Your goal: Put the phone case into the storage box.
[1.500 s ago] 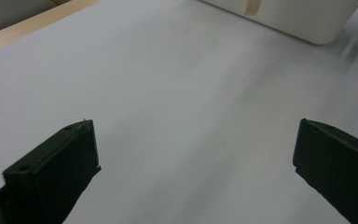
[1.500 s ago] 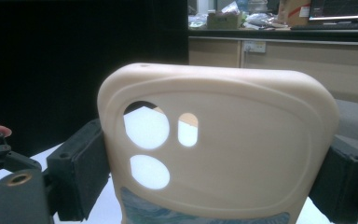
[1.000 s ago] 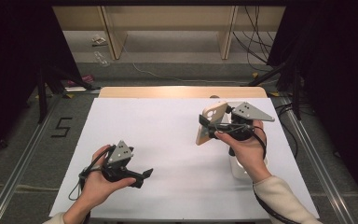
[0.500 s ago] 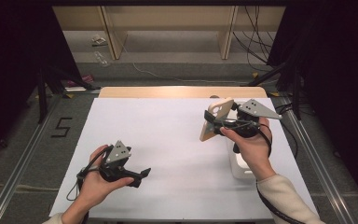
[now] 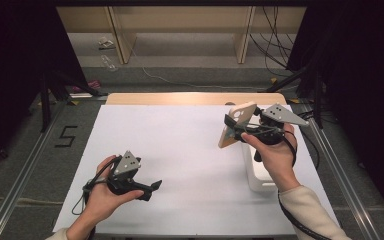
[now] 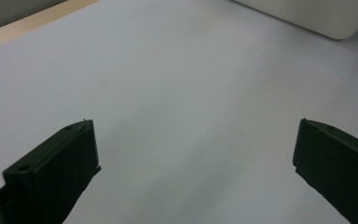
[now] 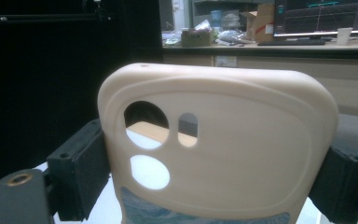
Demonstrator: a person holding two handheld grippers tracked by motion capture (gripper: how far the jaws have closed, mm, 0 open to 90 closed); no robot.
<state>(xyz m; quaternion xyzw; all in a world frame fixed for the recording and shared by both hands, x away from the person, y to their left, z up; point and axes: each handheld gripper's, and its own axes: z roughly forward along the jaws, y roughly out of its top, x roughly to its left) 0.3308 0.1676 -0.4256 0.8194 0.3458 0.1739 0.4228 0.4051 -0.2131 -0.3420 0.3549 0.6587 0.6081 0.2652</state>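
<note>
A cream phone case [image 5: 236, 123] with round camera cut-outs is held up above the right side of the table, tilted a little. My right gripper [image 5: 237, 130] is shut on it, one black jaw pressing on each long side. In the right gripper view the phone case [image 7: 233, 154] stands upright between the jaws of my right gripper [image 7: 214, 182], its camera holes at the upper left. My left gripper [image 5: 151, 188] rests low over the white sheet at the front left, open. In the left gripper view my left gripper [image 6: 196, 158] has its jaws wide apart with nothing between them.
A white sheet [image 5: 180, 140] covers the table, with a wooden strip [image 5: 190, 98] at its far edge. A white block-like stand [image 5: 258, 176] sits on the sheet under my right hand; the white stand [image 6: 307, 14] lies ahead of the left gripper. Metal rails run along both sides.
My right gripper has drifted slightly to the right with the phone case in it. The left gripper has not moved.
</note>
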